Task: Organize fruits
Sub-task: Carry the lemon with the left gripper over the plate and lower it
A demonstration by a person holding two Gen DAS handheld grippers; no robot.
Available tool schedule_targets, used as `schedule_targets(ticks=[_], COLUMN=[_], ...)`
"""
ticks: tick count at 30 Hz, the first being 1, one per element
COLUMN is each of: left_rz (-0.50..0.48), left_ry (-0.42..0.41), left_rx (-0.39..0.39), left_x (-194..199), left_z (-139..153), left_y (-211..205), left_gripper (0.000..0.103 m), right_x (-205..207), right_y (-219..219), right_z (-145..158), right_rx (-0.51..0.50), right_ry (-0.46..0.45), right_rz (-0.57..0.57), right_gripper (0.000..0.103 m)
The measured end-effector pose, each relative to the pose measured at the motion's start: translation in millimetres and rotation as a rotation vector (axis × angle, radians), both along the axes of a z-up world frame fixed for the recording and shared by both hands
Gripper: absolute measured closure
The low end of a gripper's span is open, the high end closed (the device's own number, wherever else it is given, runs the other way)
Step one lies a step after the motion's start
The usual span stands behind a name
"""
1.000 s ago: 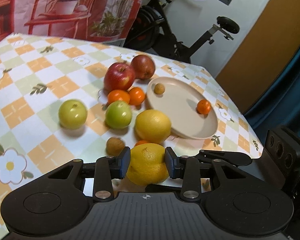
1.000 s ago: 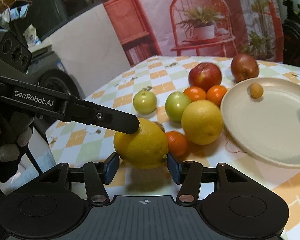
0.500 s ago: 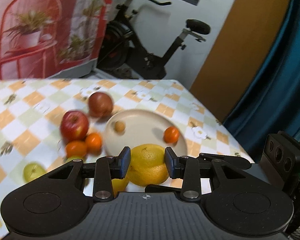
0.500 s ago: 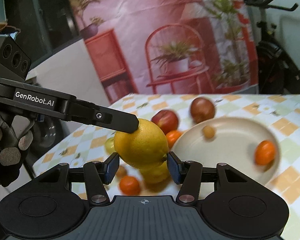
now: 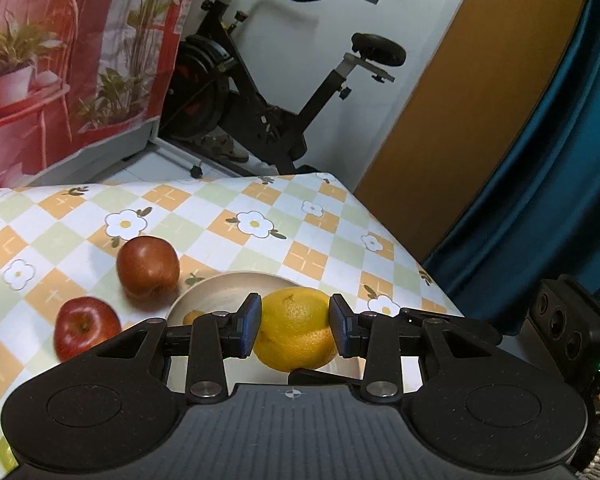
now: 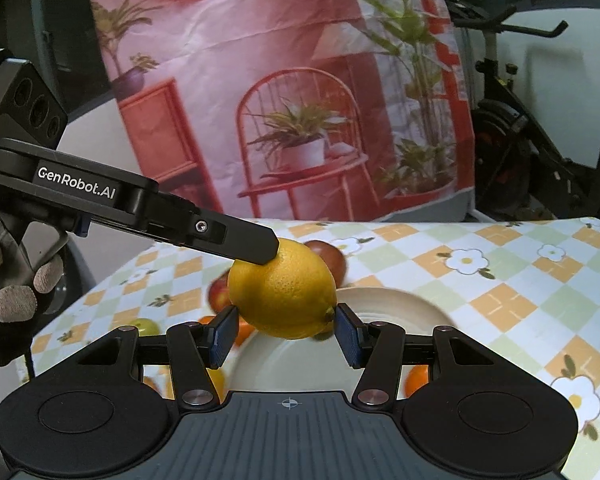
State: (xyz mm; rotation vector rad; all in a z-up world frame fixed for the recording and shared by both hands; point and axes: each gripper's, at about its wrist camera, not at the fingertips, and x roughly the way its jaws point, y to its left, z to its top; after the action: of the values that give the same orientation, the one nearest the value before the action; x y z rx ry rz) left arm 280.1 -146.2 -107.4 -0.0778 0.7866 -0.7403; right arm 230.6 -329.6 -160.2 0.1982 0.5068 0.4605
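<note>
The left gripper (image 5: 296, 326) pinched a lemon (image 5: 296, 328) over the plate (image 5: 216, 292) near the tabletop's far corner; the right gripper (image 6: 286, 334) pinched it too

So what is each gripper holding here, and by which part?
Both grippers, left and right, clamp one yellow lemon above the plate: left across its middle, right low on its sides.

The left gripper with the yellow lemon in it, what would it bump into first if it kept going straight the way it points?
Probably the round beige plate. The left gripper points downward with the yellow lemon clamped between its pads, and the plate lies just beyond. Depth is hard to judge, so the checkered tablecloth behind is possible.
</note>
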Motion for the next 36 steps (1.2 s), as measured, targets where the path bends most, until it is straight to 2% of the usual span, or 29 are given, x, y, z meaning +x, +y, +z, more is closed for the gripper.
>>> schedule_targets(ticks=[6, 16, 27, 36], left_rz=[-0.003, -0.017, -0.005, 0.007], left_ry=[0.053, 0.092, 0.133, 0.144], left_rx=[0.004, 0.03, 0.053, 0.058], left_x=[35, 71, 86, 90], left_z=[-18, -37, -53, -60], left_y=[-13, -31, -35, -34], left_gripper=[0.064, 0.064, 0.064, 0.065], right_x=[29, 69, 87, 88], right_y=[-14, -29, -28, -30], right_z=[-18, -41, -57, -57], right_rx=[-0.001, -0.017, -0.064, -0.06], right_ry=[0.054, 0.117, 0.174, 0.163], right_rz=[-0.021, -0.044, -0.051, -0.062], right_gripper=[0.054, 0.054, 0.054, 0.054])
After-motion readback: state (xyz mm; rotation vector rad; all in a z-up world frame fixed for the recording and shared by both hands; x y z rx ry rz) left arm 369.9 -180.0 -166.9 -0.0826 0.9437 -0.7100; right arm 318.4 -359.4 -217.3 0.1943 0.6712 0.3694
